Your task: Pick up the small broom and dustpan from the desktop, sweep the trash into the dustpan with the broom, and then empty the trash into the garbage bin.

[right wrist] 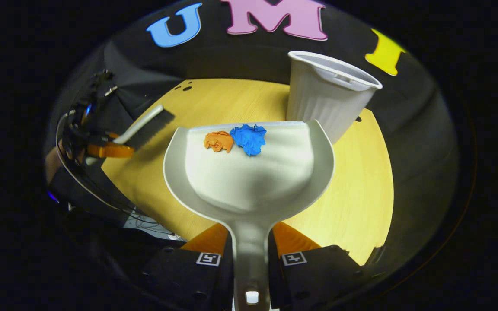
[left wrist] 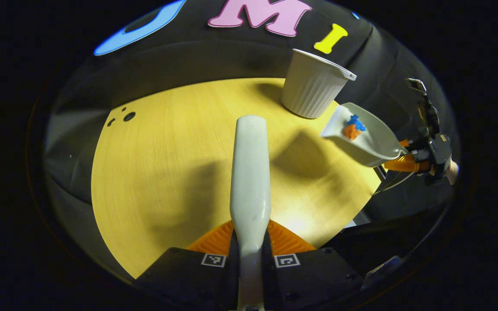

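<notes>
Your right gripper (right wrist: 251, 255) was clamped on the stiff, light dustpan (right wrist: 249, 172) handle, with soft paper trash (right wrist: 236, 139) sitting loose toward 12 o'clock.

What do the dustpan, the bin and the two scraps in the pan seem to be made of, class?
Dustpan: probably moulded plastic, smooth and white with a soft sheen and one-piece rim. Bin: likely thin white plastic, matt, with vertical ribs. Orange scrap and blue scrap: apparently crumpled paper, judging by their sharp creases and dull surface.
</notes>
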Tool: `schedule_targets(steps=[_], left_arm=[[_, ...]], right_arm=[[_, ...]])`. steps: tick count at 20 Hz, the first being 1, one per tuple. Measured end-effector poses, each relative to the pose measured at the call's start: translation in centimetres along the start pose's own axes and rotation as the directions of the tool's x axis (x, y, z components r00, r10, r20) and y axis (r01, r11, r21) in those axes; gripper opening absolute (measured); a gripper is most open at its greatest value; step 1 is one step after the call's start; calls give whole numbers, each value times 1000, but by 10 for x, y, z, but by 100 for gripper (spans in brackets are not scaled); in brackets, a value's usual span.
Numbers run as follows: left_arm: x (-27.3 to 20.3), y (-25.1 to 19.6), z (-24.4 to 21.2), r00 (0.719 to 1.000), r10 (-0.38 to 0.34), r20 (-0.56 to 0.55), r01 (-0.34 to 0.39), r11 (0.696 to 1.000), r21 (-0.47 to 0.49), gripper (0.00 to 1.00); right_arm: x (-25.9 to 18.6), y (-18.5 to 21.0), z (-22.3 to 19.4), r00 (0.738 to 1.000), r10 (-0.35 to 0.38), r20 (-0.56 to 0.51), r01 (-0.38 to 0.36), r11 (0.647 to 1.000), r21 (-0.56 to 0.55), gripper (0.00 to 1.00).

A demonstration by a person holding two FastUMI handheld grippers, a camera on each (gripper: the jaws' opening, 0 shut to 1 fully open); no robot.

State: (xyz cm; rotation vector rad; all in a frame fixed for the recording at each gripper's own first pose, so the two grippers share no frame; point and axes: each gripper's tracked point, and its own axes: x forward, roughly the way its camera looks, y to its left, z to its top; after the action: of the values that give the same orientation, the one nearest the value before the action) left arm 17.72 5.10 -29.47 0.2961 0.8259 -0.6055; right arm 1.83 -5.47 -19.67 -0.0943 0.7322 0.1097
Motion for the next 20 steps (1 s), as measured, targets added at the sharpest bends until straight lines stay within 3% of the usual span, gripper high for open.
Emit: schedule_targets(steps=[3, 4, 6, 10, 15, 20], left_arm=[[12, 57, -12, 1000, 9, -1, -9, 1000, -24, 26], [15, 67, -10, 1000, 14, -2, -14, 1000, -26, 26], [20, 83, -12, 1000, 23, -4, -23, 999, -34, 26], [-5, 60, -21, 999, 34, 10, -33, 997, -69, 26], [-8, 59, -31, 999, 45, -1, -44, 990, -136, 26], [-16, 68, -34, 997, 80, 4, -78, 983, -166, 26]], right_arm=[[-27, -7, 18, 998, -21, 53, 20, 999, 33, 36], [-33, -11, 25, 998, -24, 66, 21, 999, 50, 32], [-48, -18, 38, 995, -31, 92, 22, 995, 94, 36], [-78, -58, 70, 989, -94, 115, 85, 993, 85, 36], [-62, -109, 112, 970, -209, 128, 197, 975, 100, 36], [-24, -150, 154, 954, -274, 120, 259, 958, 124, 36]])
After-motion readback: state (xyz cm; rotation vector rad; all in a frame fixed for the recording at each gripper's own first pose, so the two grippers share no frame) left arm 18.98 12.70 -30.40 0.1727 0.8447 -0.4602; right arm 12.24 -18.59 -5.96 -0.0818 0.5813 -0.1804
